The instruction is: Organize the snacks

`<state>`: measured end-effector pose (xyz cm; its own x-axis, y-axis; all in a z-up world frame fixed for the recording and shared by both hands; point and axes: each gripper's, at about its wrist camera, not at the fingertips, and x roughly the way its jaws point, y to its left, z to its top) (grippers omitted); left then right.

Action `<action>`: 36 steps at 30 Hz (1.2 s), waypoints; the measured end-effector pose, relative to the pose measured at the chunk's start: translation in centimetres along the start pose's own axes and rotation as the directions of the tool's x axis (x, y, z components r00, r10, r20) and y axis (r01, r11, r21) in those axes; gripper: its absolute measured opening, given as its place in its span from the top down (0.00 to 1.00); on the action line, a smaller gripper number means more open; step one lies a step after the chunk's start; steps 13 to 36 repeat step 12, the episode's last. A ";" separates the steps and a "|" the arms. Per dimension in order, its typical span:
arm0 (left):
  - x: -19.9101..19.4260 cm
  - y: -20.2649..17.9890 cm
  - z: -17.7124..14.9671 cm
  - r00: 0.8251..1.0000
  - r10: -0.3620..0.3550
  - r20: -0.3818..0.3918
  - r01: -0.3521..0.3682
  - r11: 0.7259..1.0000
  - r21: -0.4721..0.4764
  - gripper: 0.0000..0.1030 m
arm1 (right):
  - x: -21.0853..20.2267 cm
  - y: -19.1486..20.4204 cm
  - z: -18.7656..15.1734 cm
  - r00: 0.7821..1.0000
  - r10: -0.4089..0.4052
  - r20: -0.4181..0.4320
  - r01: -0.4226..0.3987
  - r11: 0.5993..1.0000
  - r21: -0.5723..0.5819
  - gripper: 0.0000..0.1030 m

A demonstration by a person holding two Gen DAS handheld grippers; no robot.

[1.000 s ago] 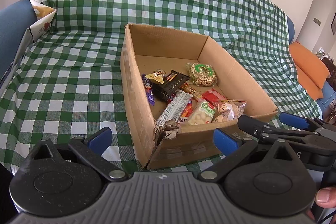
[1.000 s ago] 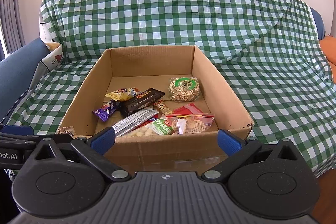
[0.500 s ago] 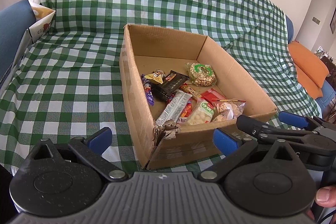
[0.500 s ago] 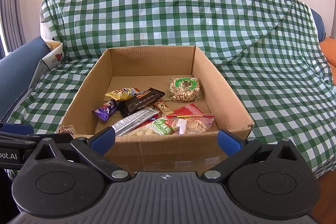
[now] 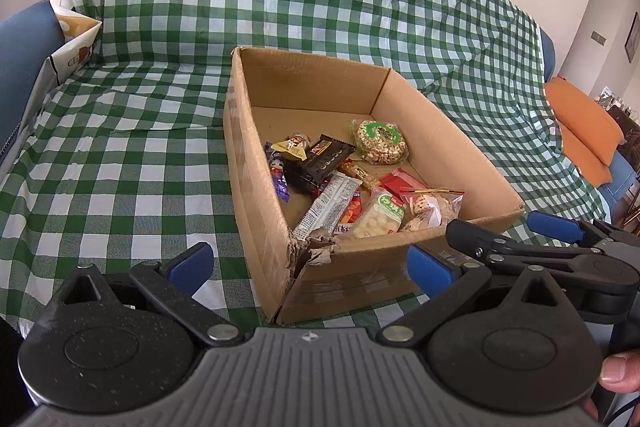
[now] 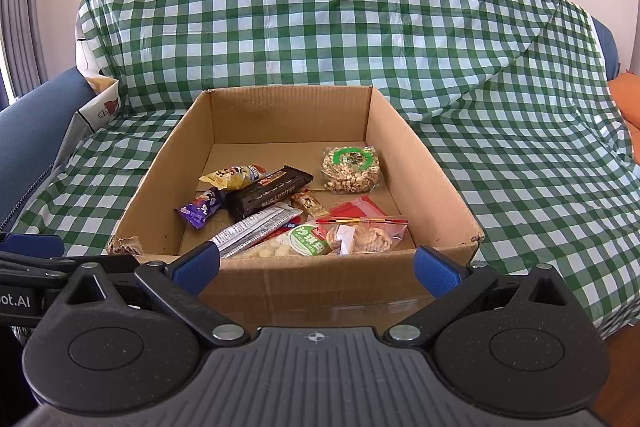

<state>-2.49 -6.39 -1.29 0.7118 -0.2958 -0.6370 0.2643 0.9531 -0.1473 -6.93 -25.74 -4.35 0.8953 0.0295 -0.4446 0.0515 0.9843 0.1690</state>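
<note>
Left hand-held gripper [image 5: 306, 267]: spread wide, nothing between the blue pads, poised just short of the box's torn near corner.
Right hand-held gripper [image 6: 316, 265]: wide apart too, empty, squared up to the near wall of the box.
Cardboard box [image 6: 290, 283]: open-topped, sitting on the green checked cloth [image 6: 520, 163] draped over a sofa.
Snacks: all inside the box, heaped toward the near half.
Round puffed-grain cake [image 6: 352, 169]: far right on the box floor, apart from the heap.
Dark chocolate bar [image 6: 272, 191]: middle, tilted, lying over the purple wrapper [image 6: 200, 211] and just beside the yellow packet [image 6: 230, 177].
Silver bar [image 6: 256, 231]: near left, slanting toward the near wall.
Green-labelled pack [image 6: 308, 245]: near middle, touching the clear zip bag [image 6: 366, 233] on its right.
Red packet [image 6: 358, 207]: partly under the zip bag.
Thumb [image 5: 618, 373]: showing at the lower right edge of the left view.
</note>
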 end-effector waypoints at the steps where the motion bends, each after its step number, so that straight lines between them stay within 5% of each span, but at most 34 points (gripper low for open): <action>1: 0.0 0.0 0.0 1.000 -0.001 0.001 0.001 1.000 0.000 0.00 | 0.0 0.0 0.0 1.000 0.000 -0.001 0.000 1.000 -0.001 0.01; 36: -0.2 -0.2 -0.1 1.000 -0.008 0.019 0.008 1.000 0.023 0.00 | 0.2 0.0 -0.1 1.000 -0.001 -0.006 0.001 1.000 -0.009 0.01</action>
